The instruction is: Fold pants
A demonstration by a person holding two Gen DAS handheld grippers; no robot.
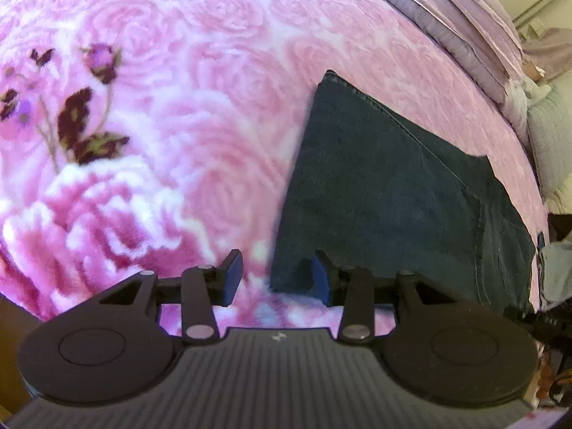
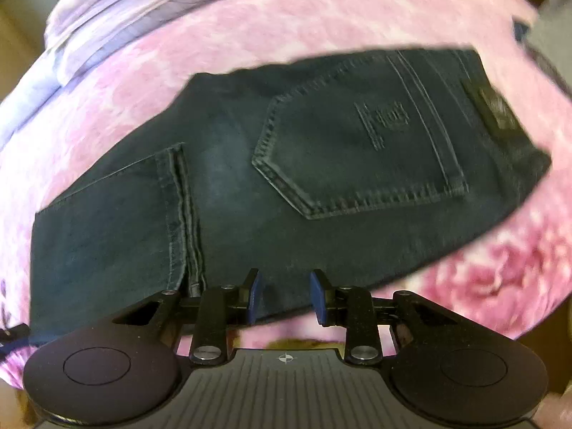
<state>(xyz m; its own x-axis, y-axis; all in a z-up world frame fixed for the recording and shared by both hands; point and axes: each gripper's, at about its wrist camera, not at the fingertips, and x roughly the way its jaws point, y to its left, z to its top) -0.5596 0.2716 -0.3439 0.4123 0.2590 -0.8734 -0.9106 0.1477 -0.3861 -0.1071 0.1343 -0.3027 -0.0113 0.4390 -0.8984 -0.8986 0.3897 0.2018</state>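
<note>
Dark blue jeans (image 1: pixel 393 196) lie folded flat on a pink rose-patterned blanket (image 1: pixel 178 107). In the left wrist view they fill the right half. My left gripper (image 1: pixel 277 279) is open over their near left corner, with only blanket and that corner showing between its blue pads (image 1: pixel 232 279). In the right wrist view the jeans (image 2: pixel 250 178) show a back pocket (image 2: pixel 357 153), a waistband patch (image 2: pixel 497 107) and a leg hem (image 2: pixel 182 214) folded over at the left. My right gripper (image 2: pixel 286 296) hangs open above the near edge of the denim, its pads not pressing on the cloth.
Folded lilac bedding (image 1: pixel 464 35) lies along the far side of the blanket, seen also as the lilac bedding (image 2: pixel 107 7) at the upper left. A pale quilted pillow (image 1: pixel 547 143) sits at the right edge. Bare pink blanket (image 2: pixel 482 279) spreads around the jeans.
</note>
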